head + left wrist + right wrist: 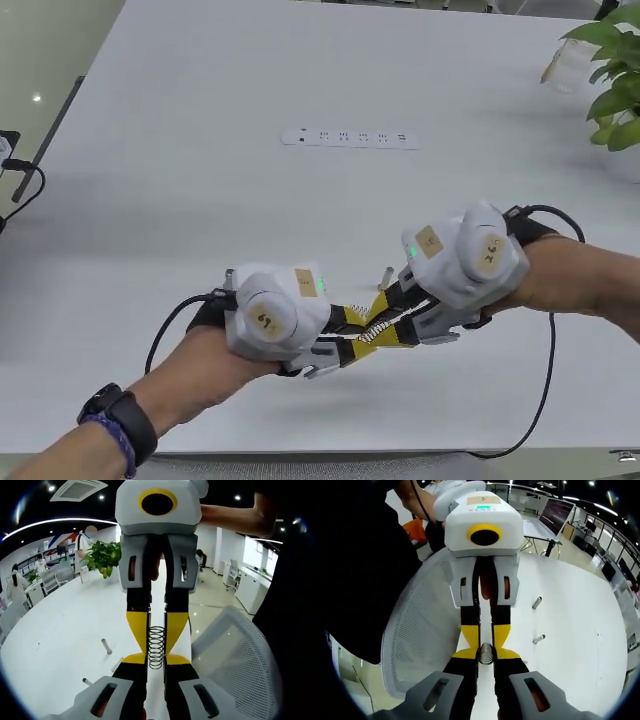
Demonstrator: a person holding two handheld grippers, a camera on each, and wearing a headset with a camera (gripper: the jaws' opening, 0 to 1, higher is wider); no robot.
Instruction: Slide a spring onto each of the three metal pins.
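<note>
My two grippers meet tip to tip just above the white table [200, 200]. A short steel spring [156, 647] lies lengthwise between the yellow jaw tips. My left gripper [156, 661] is shut on its near end, and my right gripper [486, 656] is shut on the spring [486, 653] from the opposite side. In the head view the spring [372, 335] runs slantwise between the two pairs of jaws. One metal pin [385, 278] lies on the table just behind the tips. Two pins [106, 646] [87, 682] show left of my jaws, and another spring [118, 663] lies between them.
A white power strip [348, 138] lies mid-table, farther back. A potted plant [615, 80] stands at the far right corner. A white mesh chair [420, 630] sits below the table's near edge. Cables trail from both grippers.
</note>
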